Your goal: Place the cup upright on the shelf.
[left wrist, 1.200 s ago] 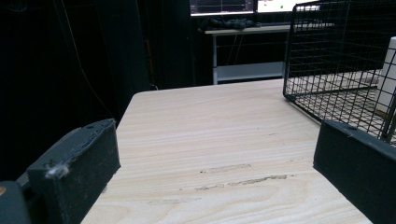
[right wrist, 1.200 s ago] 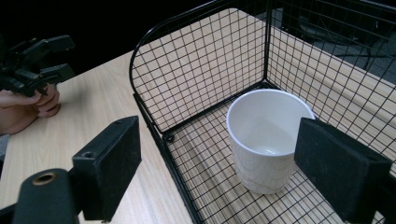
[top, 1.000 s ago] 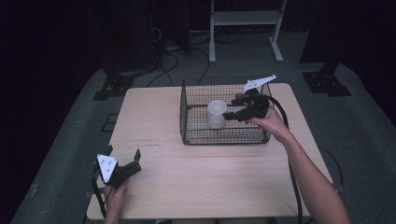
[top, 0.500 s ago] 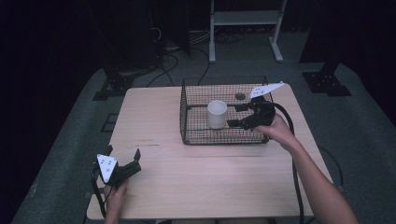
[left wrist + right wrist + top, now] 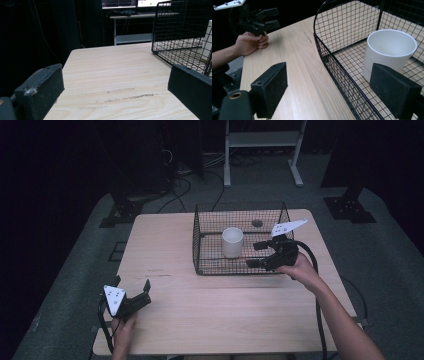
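Inside black wire-mesh basket [image 5: 210,227], smooth round white cup [image 5: 232,242], wide-jawed right tool [image 5: 256,254] beside

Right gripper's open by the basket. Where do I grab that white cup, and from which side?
Take the white cup by its rim, coming from above: it stands upright, mouth open, inside the wire basket, whose mesh walls block a side approach. The right gripper, jaws open, sits at the basket's near right corner; one jaw inside the rim, probably.

Pale wooden table [image 5: 200,270], black wire basket [image 5: 210,255] standing on its far half
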`<action>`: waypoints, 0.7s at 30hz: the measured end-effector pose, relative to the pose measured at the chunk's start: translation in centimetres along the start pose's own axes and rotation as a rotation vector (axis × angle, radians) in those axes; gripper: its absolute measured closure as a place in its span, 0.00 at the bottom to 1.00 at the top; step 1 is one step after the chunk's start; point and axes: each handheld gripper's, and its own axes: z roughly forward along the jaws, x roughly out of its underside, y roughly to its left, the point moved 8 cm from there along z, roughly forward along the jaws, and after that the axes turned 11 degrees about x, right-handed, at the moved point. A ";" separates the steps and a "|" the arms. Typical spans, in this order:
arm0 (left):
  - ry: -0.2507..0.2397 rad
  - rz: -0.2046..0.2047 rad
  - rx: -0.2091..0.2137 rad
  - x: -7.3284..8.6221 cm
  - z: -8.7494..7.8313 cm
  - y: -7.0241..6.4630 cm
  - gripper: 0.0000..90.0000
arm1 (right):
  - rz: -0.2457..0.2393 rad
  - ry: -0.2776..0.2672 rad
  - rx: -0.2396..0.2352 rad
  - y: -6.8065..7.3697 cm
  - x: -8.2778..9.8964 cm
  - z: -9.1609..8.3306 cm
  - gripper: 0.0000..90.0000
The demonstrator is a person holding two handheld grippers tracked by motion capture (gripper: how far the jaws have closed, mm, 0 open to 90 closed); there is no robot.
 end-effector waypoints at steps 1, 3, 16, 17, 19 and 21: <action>0.001 0.000 0.000 0.0 0.0 0.0 0.00 | 0.002 -0.003 -0.003 0.1 0.0 -0.1 0.15; 0.001 0.000 0.000 0.0 0.0 0.0 0.00 | -0.001 -0.007 -0.004 0.3 0.2 -0.3 0.15; 0.001 0.004 0.002 0.0 0.0 -0.1 0.00 | 0.014 -0.008 0.001 0.7 2.6 -1.2 0.15; 0.001 0.006 0.002 0.0 0.0 -0.1 0.00 | 0.016 -0.009 0.003 0.7 2.8 -1.3 0.15; 0.000 0.006 0.001 0.0 0.0 -0.1 0.00 | 0.021 -0.010 0.009 0.7 3.1 -1.5 0.15; 0.000 0.006 0.001 0.0 0.0 -0.1 0.00 | 0.018 -0.012 0.010 0.8 3.4 -1.7 0.15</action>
